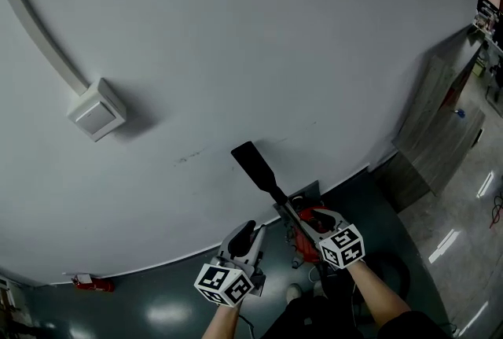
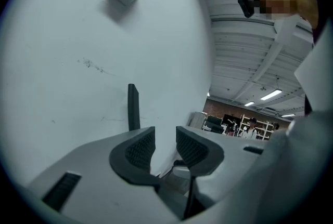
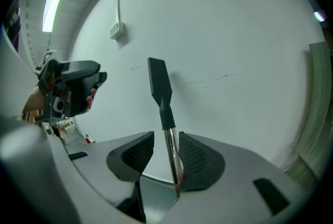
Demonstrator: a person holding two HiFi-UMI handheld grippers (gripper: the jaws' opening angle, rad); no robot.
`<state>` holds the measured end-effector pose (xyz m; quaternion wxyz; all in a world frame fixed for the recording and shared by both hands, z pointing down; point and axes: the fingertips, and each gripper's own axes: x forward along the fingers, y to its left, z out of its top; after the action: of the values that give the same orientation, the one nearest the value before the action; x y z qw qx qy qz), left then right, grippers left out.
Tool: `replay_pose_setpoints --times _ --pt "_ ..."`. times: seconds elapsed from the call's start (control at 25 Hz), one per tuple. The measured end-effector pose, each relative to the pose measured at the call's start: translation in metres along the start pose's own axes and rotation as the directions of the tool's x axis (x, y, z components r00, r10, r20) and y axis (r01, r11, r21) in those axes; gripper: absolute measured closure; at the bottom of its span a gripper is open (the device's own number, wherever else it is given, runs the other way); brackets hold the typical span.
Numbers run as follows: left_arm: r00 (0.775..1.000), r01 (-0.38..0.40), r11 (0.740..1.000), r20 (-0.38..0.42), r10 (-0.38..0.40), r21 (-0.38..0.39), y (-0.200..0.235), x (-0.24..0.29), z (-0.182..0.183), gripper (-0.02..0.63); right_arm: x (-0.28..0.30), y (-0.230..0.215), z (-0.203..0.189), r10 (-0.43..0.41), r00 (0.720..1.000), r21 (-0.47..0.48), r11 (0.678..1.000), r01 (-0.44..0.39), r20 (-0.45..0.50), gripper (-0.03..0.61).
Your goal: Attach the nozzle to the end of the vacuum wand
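Right tongs [image 3: 166,141] clasp the vacuum wand [image 3: 170,151], nozzle [image 3: 158,80] at its tip; left tongs [image 2: 165,141] stand wide, empty.

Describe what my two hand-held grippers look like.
The left hand-held gripper and right hand-held gripper both have light grey bodies and curved jaws with black ribbed pads. Each carries a white cube printed with black square markers.

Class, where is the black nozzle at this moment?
In the head view the nozzle is at centre, against the white wall, on the end of the wand that runs up from between the right gripper's jaws.
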<state>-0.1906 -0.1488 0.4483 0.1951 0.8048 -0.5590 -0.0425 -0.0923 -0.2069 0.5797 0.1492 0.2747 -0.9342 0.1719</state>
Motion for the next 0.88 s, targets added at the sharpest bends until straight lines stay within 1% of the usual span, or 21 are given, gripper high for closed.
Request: replay_pose_setpoints --times 0.16,0.32,0.44,0.64,0.88 --pt "0.999 0.048 0.998 0.004 -0.048 0.027 -0.024 0.007 0.001 0.506 -0.036 0.019 0.031 0.001 0.995 0.024 1.0 -0.003 0.097 0.427" --pt "0.996 0.091 0.994 0.009 -0.092 0.06 -0.048 0.011 0.006 0.528 -0.069 0.036 0.062 -0.013 0.981 0.035 0.999 0.007 0.194 0.481" --pt "0.994 0.108 0.99 0.013 -0.11 0.089 -0.061 0.011 0.012 0.552 -0.088 0.048 0.08 -0.02 0.968 0.043 0.999 0.009 0.249 0.508" --pt "0.992 0.117 0.987 0.026 -0.12 0.108 -0.075 0.009 0.02 0.606 -0.108 0.06 0.095 -0.017 0.952 0.069 0.998 -0.005 0.305 0.552" --pt "0.991 0.124 0.987 0.03 -0.127 0.104 -0.082 0.011 0.021 0.609 -0.117 0.067 0.115 -0.007 0.937 0.081 0.996 -0.022 0.35 0.56"
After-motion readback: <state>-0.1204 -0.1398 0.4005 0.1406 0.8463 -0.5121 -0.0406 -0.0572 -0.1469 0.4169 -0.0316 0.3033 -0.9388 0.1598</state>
